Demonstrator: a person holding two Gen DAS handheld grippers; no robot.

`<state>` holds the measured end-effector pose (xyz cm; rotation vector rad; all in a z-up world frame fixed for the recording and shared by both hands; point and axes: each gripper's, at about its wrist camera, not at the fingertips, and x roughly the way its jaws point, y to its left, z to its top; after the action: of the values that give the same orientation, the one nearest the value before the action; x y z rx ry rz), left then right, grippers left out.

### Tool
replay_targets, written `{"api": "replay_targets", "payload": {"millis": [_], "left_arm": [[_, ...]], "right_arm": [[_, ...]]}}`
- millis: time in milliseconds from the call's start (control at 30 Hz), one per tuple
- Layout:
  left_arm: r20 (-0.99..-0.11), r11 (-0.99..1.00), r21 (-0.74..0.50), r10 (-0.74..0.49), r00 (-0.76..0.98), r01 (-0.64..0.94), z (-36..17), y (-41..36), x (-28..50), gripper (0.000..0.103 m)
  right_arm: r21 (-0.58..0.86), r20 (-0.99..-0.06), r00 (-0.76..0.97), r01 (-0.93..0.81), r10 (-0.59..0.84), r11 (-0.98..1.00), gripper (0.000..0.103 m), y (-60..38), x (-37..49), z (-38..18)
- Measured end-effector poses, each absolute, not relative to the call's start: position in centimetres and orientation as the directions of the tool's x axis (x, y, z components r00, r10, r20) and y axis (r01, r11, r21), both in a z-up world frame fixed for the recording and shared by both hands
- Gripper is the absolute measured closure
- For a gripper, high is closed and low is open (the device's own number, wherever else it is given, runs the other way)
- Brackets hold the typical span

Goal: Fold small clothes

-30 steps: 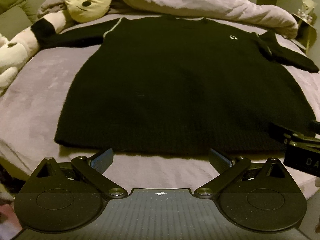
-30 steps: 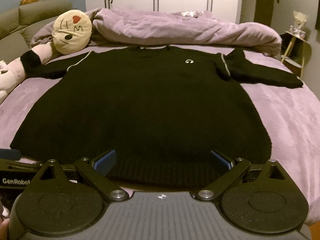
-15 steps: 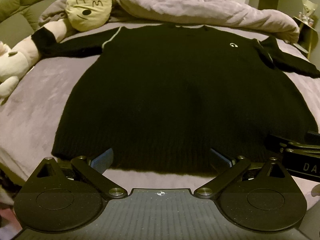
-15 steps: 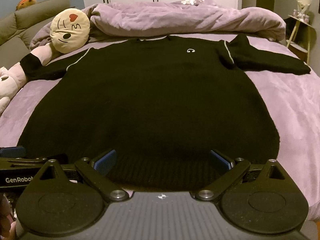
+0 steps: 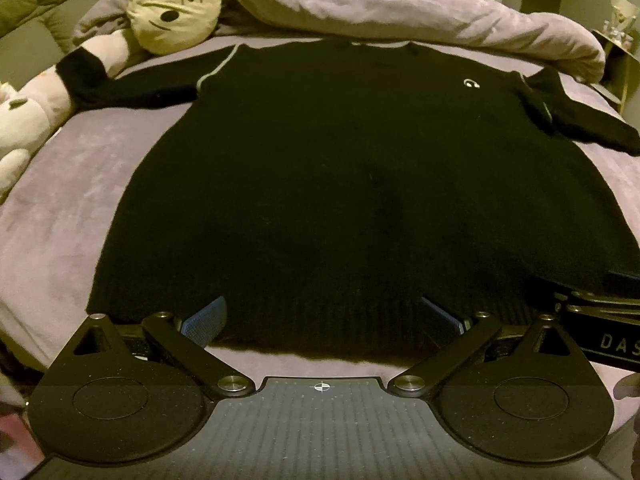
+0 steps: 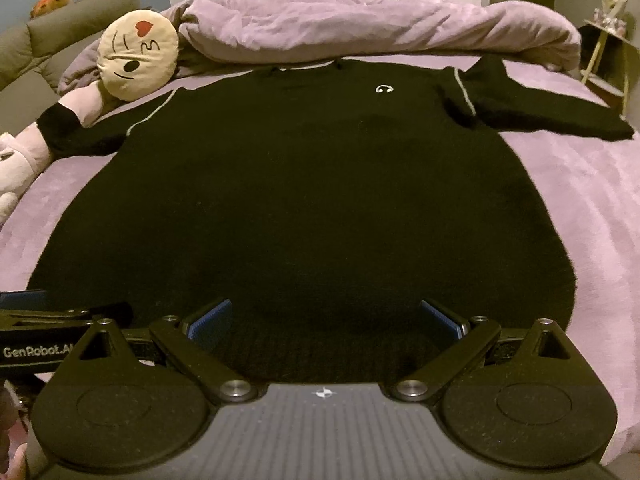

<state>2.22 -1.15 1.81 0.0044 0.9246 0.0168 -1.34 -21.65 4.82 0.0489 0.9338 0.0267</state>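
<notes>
Both jaws wide over sweater point(image 5: 352, 200) hem

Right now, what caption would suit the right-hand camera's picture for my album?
Open right gripper poised over the hem of a black sweater spread flat on a purple bed, the left gripper alongside.

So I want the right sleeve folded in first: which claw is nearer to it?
Right. The right claw sits at the sweater's hem below the right sleeve; the left claw is further left along the hem.
</notes>
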Motion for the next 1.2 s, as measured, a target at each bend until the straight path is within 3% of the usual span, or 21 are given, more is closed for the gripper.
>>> {"api": "replay_targets", "payload": {"millis": [433, 700, 800, 867, 967, 1100, 1200], "left_arm": [[-0.812, 1.000, 0.020, 0.019, 0.584, -0.006, 1.6, -2.4, 2.8, 0.000], [-0.828, 1.000, 0.017, 0.014, 0.560, 0.000, 0.7, -3.4, 3.3, 0.000], [-0.829, 1.000, 0.005, 0.004, 0.559, 0.002, 0.5, -3.6, 3.6, 0.000], [-0.831, 1.000, 0.001, 0.001, 0.557, -0.001, 0.3, -3.7, 3.8, 0.000], [-0.829, 1.000, -0.002, 0.003, 0.559, -0.008, 0.3, -3.6, 4.2, 0.000], [-0.817, 1.000, 0.016, 0.028, 0.577, -0.027, 0.5, -3.8, 5.5, 0.000], [-0.815, 0.997, 0.017, 0.057, 0.577, -0.074, 0.2, -3.9, 7.1, 0.000]], "right_arm": [[0.114, -0.790, 0.607, 0.001, 0.090, 0.993, 0.005, -23.8, -1.1, 4.5], [0.156, -0.789, 0.603, 0.016, 0.115, 0.988, 0.011, -25.8, -1.2, 3.7], [0.191, -0.784, 0.603, 0.005, 0.149, 0.982, 0.024, -26.9, -1.1, 3.5], [0.225, -0.769, 0.615, 0.002, 0.176, 0.974, 0.038, -28.5, -0.4, 3.7], [0.271, -0.734, 0.661, 0.074, 0.156, 0.960, 0.046, -33.1, 1.8, 4.8], [0.289, -0.650, 0.760, 0.265, -0.014, 0.920, 0.052, -42.1, 6.0, 6.8], [0.350, -0.612, 0.778, 0.431, -0.146, 0.832, 0.068, -50.5, 9.8, 6.9]]}}
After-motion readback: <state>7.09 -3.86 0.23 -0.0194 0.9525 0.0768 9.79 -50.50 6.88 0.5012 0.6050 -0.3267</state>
